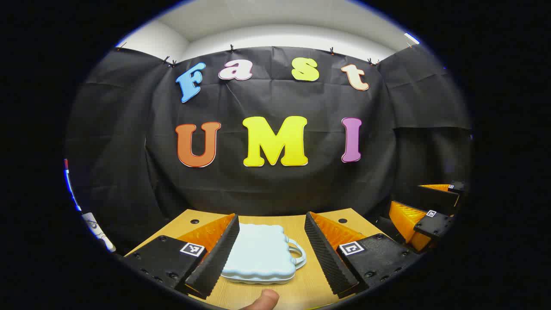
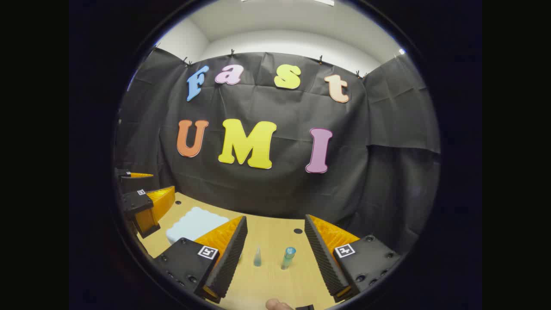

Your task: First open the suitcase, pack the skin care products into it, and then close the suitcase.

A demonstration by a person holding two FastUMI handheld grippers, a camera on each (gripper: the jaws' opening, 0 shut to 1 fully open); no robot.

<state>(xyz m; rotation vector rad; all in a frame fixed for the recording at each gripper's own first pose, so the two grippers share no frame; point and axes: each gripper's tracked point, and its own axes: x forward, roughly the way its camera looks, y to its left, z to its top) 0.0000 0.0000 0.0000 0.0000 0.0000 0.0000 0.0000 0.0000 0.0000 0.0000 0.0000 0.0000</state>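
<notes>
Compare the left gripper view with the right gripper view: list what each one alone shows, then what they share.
Left gripper view alone: the suitcase's handle and its closed shell, seen between the open left gripper. A fingertip shows at the bottom edge.

Right gripper view alone: two skin care products standing on the table, a small clear bottle and a tube with a blue cap, between the open right gripper.

Shared: the pale blue suitcase, the wooden table, and each view catches the other gripper at its side.
</notes>
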